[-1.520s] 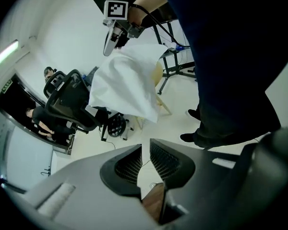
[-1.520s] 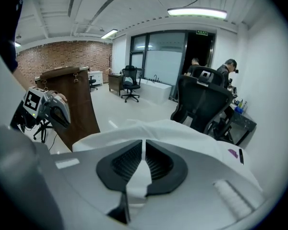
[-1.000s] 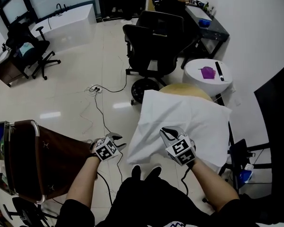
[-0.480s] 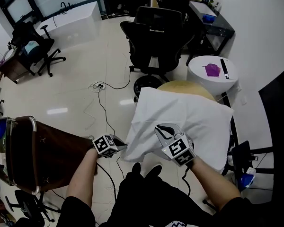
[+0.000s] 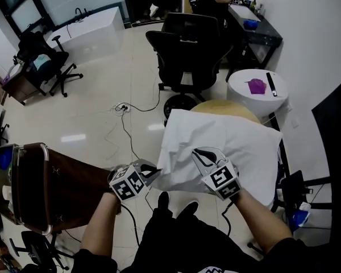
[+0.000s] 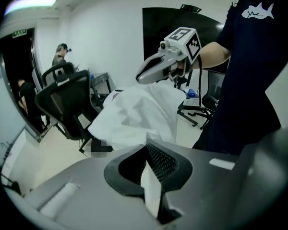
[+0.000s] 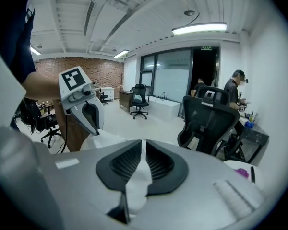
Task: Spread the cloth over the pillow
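Observation:
A white cloth (image 5: 216, 138) lies draped over the pillow on a round wooden table (image 5: 224, 107); the pillow itself is hidden under it. My left gripper (image 5: 152, 172) is at the cloth's near left corner. Its jaws have just been closing and now pinch white cloth (image 6: 134, 111) between them in the left gripper view (image 6: 147, 150). My right gripper (image 5: 205, 154) is over the cloth's near edge, shut on a fold of it, with white fabric showing between the pads (image 7: 143, 150). Each gripper appears in the other's view: the right gripper (image 6: 151, 71) and the left gripper (image 7: 89, 116).
A black office chair (image 5: 187, 44) stands just beyond the table. A white round side table (image 5: 256, 87) with a purple item is at the right. A brown cabinet (image 5: 45, 186) is at my left. Cables (image 5: 122, 124) trail on the floor. People stand at the far desk (image 5: 250, 27).
My left gripper moved right to the cloth's near left corner, shut on it and lifted it. The right gripper rose slightly, still holding the cloth.

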A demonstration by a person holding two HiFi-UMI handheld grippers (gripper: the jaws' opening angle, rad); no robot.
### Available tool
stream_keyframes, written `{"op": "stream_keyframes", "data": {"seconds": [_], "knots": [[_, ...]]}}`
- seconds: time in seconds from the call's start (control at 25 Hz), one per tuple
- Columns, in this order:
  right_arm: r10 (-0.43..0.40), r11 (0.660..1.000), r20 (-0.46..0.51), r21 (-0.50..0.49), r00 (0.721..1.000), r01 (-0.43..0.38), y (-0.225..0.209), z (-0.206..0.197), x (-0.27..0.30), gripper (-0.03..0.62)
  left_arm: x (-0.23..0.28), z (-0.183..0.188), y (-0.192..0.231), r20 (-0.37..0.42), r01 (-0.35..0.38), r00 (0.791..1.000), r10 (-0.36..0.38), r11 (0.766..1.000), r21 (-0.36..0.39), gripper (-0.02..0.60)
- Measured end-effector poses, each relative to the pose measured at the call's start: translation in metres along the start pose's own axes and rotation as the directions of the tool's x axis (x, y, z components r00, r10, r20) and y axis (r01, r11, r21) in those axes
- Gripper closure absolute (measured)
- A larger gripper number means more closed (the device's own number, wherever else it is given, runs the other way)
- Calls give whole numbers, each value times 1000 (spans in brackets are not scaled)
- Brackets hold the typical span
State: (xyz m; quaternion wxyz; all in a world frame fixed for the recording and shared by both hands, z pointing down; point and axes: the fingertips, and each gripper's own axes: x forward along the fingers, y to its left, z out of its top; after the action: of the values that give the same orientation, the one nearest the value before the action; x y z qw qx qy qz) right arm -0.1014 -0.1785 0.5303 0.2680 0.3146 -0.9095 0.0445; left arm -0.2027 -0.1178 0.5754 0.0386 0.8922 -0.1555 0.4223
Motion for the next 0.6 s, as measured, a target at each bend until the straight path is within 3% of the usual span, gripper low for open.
{"op": "stream_keyframes", "data": {"seconds": [0.12,0.28,0.6], "knots": [[-30,999,19,15,999,30,-12,13,-5,559,-4,52,-6,61,-25,998,20,996,80,579],[-79,996,29,43,996,77,-33,25,-11,559,6,101,-22,111,-26,994,12,992,125,579],[-148,986,-9,76,989,149,-66,24,-25,559,79,150,-79,92,56,992,-86,955,291,579]]}}
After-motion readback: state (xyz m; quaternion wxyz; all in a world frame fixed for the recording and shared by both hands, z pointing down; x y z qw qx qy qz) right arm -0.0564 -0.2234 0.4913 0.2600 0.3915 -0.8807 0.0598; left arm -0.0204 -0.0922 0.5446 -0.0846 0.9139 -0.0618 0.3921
